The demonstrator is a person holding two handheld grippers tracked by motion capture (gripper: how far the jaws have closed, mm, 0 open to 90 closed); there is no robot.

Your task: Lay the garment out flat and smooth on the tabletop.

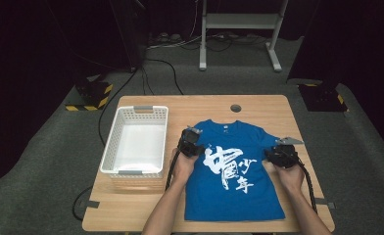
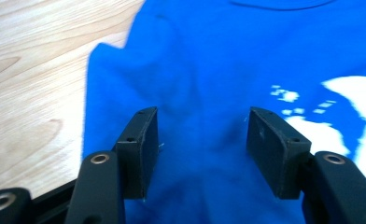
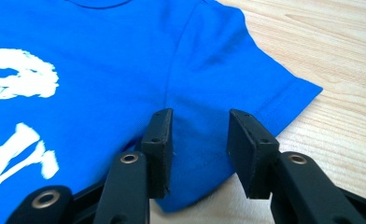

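While the blue T-shirt [image 1: 234,171] lies flat, print up, on the desk [image 1: 131,215] beside a white basket [image 1: 136,142], both claws stand open over its sleeves, gripping nothing: left claw [image 2: 202,140], right claw [image 3: 200,144]. It looks spread and ready for folding; next, each claw should probably pinch a sleeve. White brush-style Chinese characters cross the chest; I can't read them.
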